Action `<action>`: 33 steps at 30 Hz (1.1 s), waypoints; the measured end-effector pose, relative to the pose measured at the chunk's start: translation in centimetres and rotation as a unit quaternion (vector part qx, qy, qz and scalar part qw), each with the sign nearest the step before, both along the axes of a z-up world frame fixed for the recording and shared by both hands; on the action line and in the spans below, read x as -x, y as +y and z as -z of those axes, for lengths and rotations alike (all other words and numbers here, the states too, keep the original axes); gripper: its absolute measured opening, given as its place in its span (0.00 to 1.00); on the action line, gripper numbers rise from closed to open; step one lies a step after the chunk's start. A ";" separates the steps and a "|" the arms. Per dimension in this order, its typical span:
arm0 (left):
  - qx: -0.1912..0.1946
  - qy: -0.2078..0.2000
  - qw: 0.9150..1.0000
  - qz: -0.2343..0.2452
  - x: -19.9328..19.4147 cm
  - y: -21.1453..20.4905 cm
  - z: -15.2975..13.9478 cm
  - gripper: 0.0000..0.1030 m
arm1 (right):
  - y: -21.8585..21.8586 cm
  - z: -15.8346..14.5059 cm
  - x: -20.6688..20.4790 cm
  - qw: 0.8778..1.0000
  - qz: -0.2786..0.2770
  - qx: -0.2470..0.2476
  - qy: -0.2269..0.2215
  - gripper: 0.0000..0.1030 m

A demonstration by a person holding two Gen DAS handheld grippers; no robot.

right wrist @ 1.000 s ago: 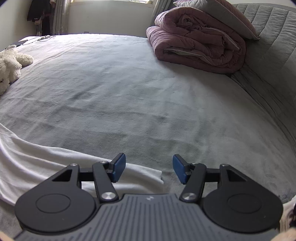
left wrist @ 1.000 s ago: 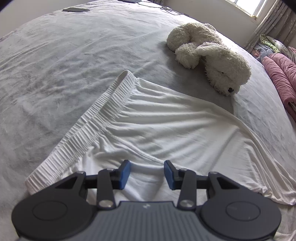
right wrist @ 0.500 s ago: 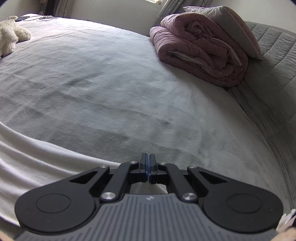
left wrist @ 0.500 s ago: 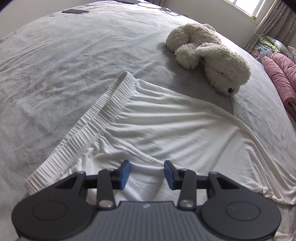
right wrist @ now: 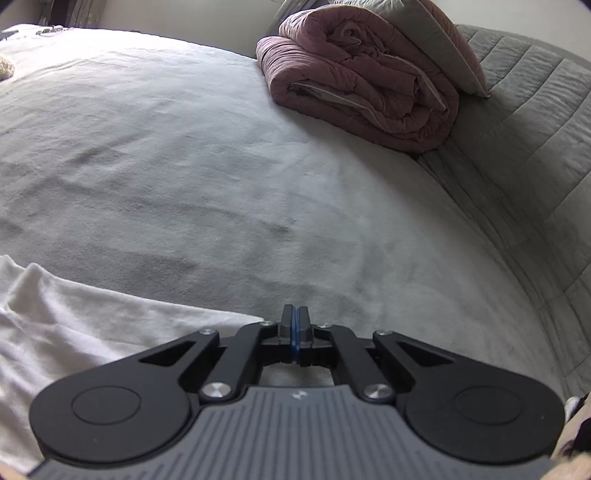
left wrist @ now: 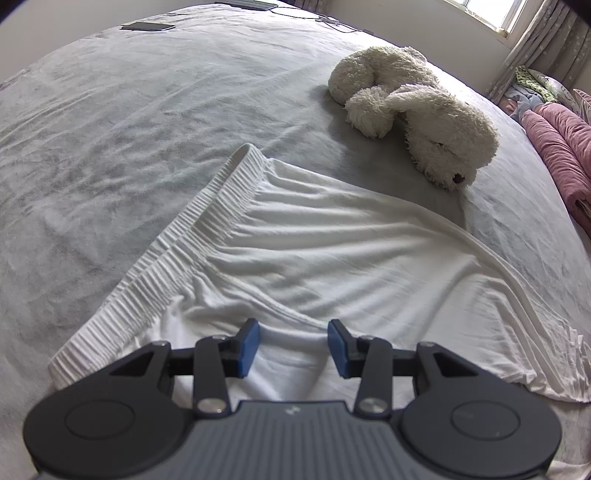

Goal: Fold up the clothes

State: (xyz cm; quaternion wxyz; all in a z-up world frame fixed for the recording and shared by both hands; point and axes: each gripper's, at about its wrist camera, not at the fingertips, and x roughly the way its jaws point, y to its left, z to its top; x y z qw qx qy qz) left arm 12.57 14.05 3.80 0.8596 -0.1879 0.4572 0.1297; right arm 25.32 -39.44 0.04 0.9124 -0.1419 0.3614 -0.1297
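A white garment [left wrist: 332,251] with a ribbed elastic waistband [left wrist: 207,221] lies spread on the grey bed [left wrist: 110,110]. My left gripper [left wrist: 293,347] hovers low over its near edge. It is open, and its blue pads [left wrist: 248,347] straddle a raised crease without pressing it. In the right wrist view the other end of the garment [right wrist: 92,325] runs up to my right gripper [right wrist: 294,325]. That gripper is shut, pads together, with the cloth's edge disappearing under the fingers. The pinch point itself is hidden.
A cream plush dog [left wrist: 413,114] lies just beyond the garment. A rolled pink comforter [right wrist: 362,81] and a pillow [right wrist: 424,29] rest against the grey quilted headboard [right wrist: 535,147]. A dark phone [left wrist: 147,26] lies at the bed's far edge.
The right gripper went from open to shut at the garment's end, then tipped upward slightly. The left gripper and the cloth under it stayed as they were.
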 end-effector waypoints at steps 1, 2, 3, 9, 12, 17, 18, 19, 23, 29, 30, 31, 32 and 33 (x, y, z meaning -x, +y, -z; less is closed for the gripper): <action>-0.001 0.000 1.000 0.001 0.0 -0.1 0.0 0.42 | -0.2 -0.1 0.2 1.000 -0.001 -0.017 -0.002 0.10; -0.002 0.001 1.000 0.001 0.0 -0.1 0.0 0.42 | -0.5 -0.3 0.3 0.999 0.003 -0.031 -0.005 0.15; -0.002 0.001 1.000 0.001 0.0 -0.1 0.1 0.42 | -0.8 -0.6 0.5 0.999 0.004 -0.045 -0.008 0.19; 0.000 0.001 1.000 0.001 -0.2 -0.1 0.1 0.43 | -1.7 -1.7 0.9 0.997 -0.022 -0.079 -0.011 0.61; -0.001 0.001 1.000 0.002 -0.2 -0.1 0.1 0.44 | -1.5 -1.3 0.3 0.996 -0.028 -0.081 0.001 0.61; 0.002 0.002 1.000 0.003 -0.2 0.0 0.2 0.44 | -1.6 -0.8 0.2 0.993 -0.034 -0.115 -0.005 0.61; 0.004 0.002 1.000 0.002 -0.2 0.1 0.2 0.44 | -1.8 -1.2 0.5 0.993 -0.026 -0.115 -0.021 0.60; 0.006 0.002 1.000 0.001 -0.2 0.2 0.2 0.44 | -2.1 -1.5 0.8 0.992 -0.017 -0.115 -0.038 0.60; 0.007 0.003 1.000 0.001 -0.2 0.1 0.2 0.44 | -3.6 -2.2 1.6 0.988 0.023 -0.136 -0.069 0.60; -0.001 0.003 1.000 0.002 -0.2 -0.1 0.2 0.44 | -1.6 -1.1 2.0 0.984 -0.064 -0.163 -0.026 0.60; -0.002 0.003 1.000 0.002 -0.2 -0.2 0.3 0.44 | -1.2 -0.7 1.8 0.985 -0.068 -0.161 -0.015 0.60; -0.003 0.003 1.000 0.003 -0.2 -0.2 0.3 0.44 | -0.8 -0.3 1.6 0.986 -0.069 -0.153 -0.009 0.58; -0.003 0.002 1.000 0.004 -0.2 -0.2 0.3 0.44 | -0.5 -0.1 1.6 0.986 -0.070 -0.150 -0.013 0.51; -0.004 0.002 1.000 0.004 -0.2 -0.2 0.3 0.44 | -0.2 0.0 1.6 0.985 -0.073 -0.153 -0.015 0.45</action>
